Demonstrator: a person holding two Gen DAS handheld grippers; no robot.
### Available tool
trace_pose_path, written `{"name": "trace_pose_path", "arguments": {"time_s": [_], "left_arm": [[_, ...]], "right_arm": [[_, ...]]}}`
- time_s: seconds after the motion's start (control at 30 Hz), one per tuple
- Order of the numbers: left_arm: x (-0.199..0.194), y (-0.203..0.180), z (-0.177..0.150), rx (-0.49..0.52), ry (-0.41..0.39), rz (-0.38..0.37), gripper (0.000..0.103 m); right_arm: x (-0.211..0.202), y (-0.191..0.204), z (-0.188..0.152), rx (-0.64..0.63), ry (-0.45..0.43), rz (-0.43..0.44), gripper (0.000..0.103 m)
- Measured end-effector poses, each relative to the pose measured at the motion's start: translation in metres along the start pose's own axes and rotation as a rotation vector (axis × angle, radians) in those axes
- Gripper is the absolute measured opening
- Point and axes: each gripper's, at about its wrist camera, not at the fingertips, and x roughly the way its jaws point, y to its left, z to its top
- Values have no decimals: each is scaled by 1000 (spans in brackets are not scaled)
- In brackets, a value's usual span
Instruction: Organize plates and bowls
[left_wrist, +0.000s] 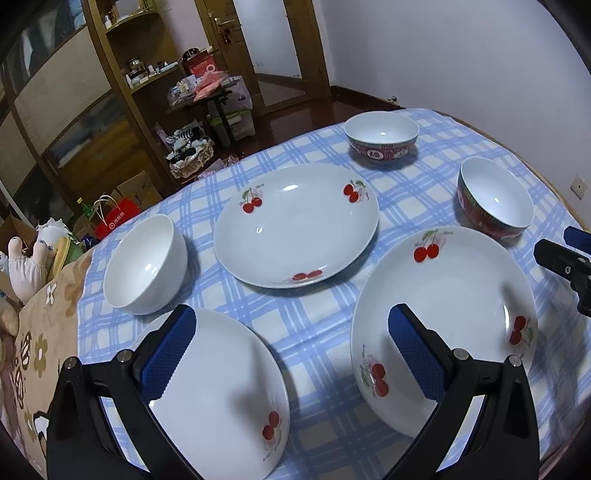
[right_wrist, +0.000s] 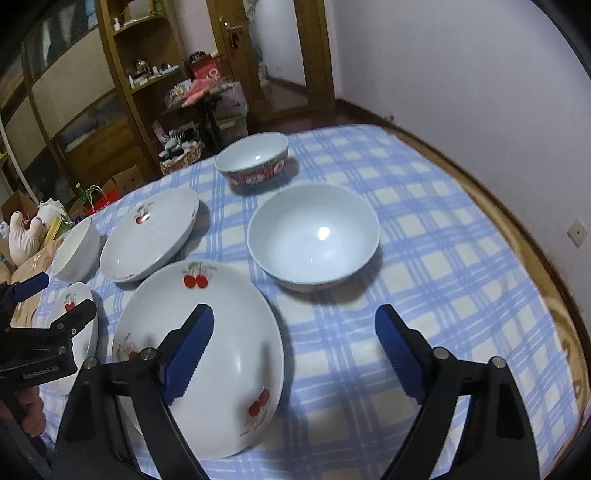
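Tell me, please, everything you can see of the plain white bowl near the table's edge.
The plain white bowl is glossy, like glazed ceramic, deep and round-sided with no pattern. It stands upright and empty on the blue checked tablecloth, apart from the plates, at the cloth's edge by the floral fabric. Nothing else touches it.

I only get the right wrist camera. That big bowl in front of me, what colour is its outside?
Observer: The left wrist view shows the near bowl is red and patterned outside, like the far bowl.
Operator: Is the left gripper holding something?
Observer: No. The left gripper is open, with nothing between its pads.
Operator: Is anything inside the little white bowl?
Observer: No. The white bowl is empty right down to its bottom.
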Motion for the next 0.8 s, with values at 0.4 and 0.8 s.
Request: {"name": "trace_pose_path", "arguments": {"time_s": [0.4, 0.8], "left_arm": [[12, -3, -8, -22, 78, -118, 102], [35, -12, -13, -17, 169, -150, 60]], "right_arm": [[18, 3, -12, 7, 99, 37, 83], [39, 6, -15, 9, 173, 53, 52]]}}
